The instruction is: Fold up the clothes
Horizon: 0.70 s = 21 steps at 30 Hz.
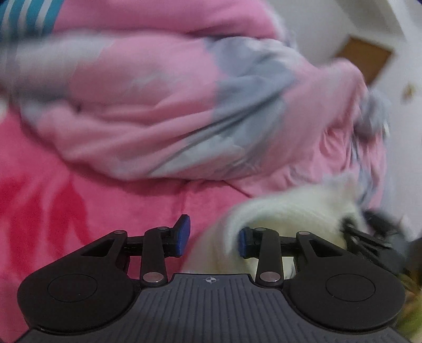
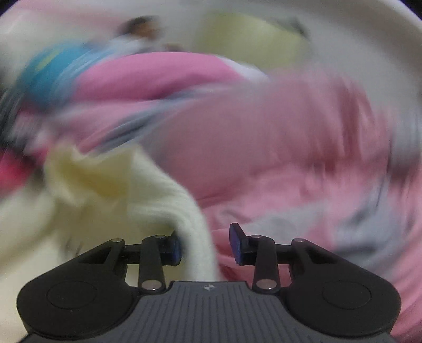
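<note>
A cream knit garment [image 1: 295,208] lies on a hot pink fleece blanket [image 1: 79,198], low and to the right in the left wrist view. My left gripper [image 1: 213,238] hovers over its curled left edge. The jaws stand apart and the cloth reaches only the right pad [image 1: 244,241]. In the blurred right wrist view the same cream garment [image 2: 168,200] runs down between the fingers of my right gripper [image 2: 205,248]. It lies against the left pad [image 2: 175,250], with a gap of pink cloth before the right pad.
A large pink and grey bundle of cloth [image 1: 184,105] is heaped behind the cream garment. A teal striped piece [image 1: 29,13] shows at the top left. A black blurred shape [image 1: 374,237] sits at the right edge. Beyond is a white wall with a brown panel [image 1: 366,58].
</note>
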Each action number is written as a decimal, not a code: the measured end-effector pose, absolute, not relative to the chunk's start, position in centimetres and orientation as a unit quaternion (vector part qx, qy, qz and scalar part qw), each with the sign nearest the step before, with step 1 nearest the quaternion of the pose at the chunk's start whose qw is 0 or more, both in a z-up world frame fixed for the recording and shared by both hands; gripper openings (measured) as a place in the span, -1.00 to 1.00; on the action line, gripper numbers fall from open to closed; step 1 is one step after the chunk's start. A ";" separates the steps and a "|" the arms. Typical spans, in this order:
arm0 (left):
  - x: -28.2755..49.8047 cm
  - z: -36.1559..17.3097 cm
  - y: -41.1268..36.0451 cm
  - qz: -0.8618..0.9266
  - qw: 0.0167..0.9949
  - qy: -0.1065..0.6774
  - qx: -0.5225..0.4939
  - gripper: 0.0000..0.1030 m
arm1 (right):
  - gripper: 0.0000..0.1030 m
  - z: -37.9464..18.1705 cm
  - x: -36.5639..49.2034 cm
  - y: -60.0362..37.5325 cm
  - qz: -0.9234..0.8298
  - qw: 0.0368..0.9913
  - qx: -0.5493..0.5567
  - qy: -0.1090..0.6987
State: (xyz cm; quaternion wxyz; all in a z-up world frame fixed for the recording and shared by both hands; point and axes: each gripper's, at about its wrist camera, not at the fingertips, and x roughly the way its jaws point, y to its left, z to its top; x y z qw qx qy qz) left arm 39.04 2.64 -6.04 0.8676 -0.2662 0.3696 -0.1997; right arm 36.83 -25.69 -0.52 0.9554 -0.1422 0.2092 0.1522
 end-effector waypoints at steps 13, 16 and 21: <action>39.7 -7.2 0.9 -0.164 0.874 0.392 -0.234 -0.17 | 0.34 -2.7 39.8 -25.5 0.117 0.921 -0.106 0.357; 38.7 -6.1 1.3 -0.171 0.885 0.371 -0.221 -0.17 | 0.50 -0.5 35.0 -24.7 0.123 0.925 -0.167 0.320; 36.8 -4.6 1.6 -0.178 0.902 0.340 -0.198 -0.17 | 0.11 1.5 33.1 -22.2 0.184 0.931 -0.182 0.259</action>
